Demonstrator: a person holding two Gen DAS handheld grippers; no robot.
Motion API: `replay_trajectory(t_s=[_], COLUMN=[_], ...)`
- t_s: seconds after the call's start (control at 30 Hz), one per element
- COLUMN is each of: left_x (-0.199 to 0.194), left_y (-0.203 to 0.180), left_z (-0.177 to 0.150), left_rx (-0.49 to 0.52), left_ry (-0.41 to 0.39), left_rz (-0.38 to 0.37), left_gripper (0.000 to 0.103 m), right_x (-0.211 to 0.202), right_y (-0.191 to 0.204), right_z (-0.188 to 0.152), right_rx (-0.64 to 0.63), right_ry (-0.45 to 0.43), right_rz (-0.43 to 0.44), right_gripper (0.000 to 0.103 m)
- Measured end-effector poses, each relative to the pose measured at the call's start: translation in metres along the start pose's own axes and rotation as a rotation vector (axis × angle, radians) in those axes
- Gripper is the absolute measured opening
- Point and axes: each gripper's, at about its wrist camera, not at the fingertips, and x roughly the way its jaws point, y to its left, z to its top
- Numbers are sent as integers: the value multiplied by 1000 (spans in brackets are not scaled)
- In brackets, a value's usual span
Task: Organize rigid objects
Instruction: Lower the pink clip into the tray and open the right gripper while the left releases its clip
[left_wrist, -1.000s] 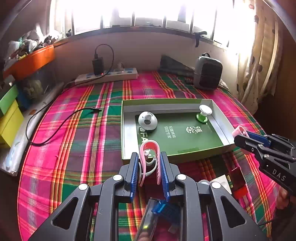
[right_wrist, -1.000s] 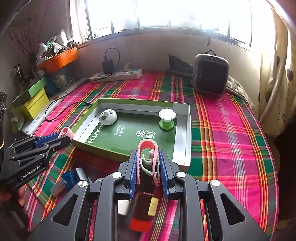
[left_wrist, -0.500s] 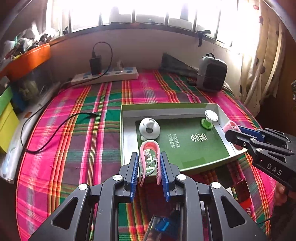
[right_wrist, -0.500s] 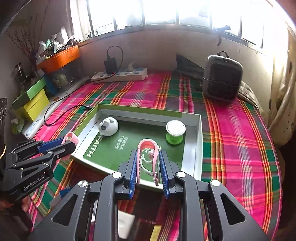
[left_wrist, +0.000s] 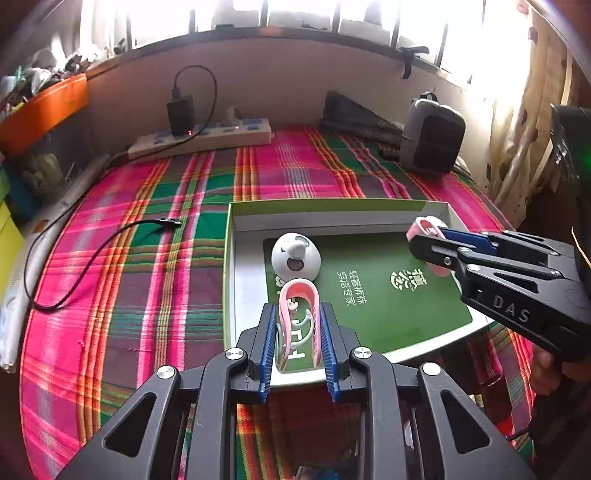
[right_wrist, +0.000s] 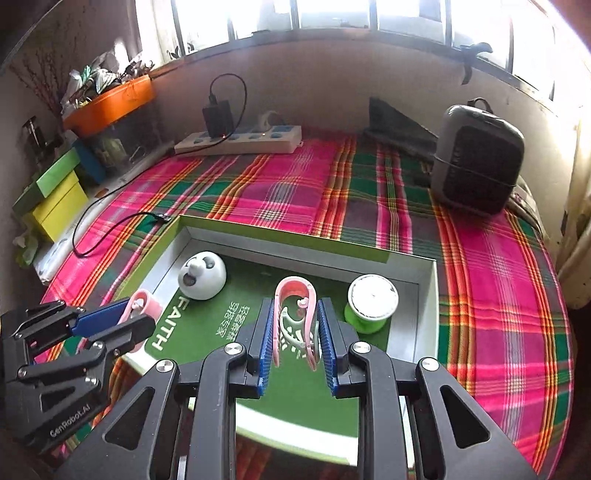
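My left hand-held gripper (left_wrist: 298, 345), black-framed with blue ribbed pads, points steeply downward; its pads are pressed against the two sides of a pink U-shaped plastic clip (left_wrist: 297, 321). My right hand-held gripper (right_wrist: 294, 345), same build, is angled down likewise and clamps a second pink U-shaped plastic clip (right_wrist: 294, 317). In the left wrist view the right unit reaches in from the right edge, my fingers (left_wrist: 545, 369) wrapped under its handle. The two grippers sit side by side, apart.
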Motion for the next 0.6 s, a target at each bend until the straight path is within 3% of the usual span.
replay_trajectory(t_s=[0.6], left_x=[22], left_y=[0], left_z=[0], left_rx=[-2], left_ry=[47], left_rz=[0], left_gripper=[22], right_x=[40], right_y=[1], right_z=[8], right_rx=[-18], right_ry=[63], right_rz=[6], right_gripper=[24])
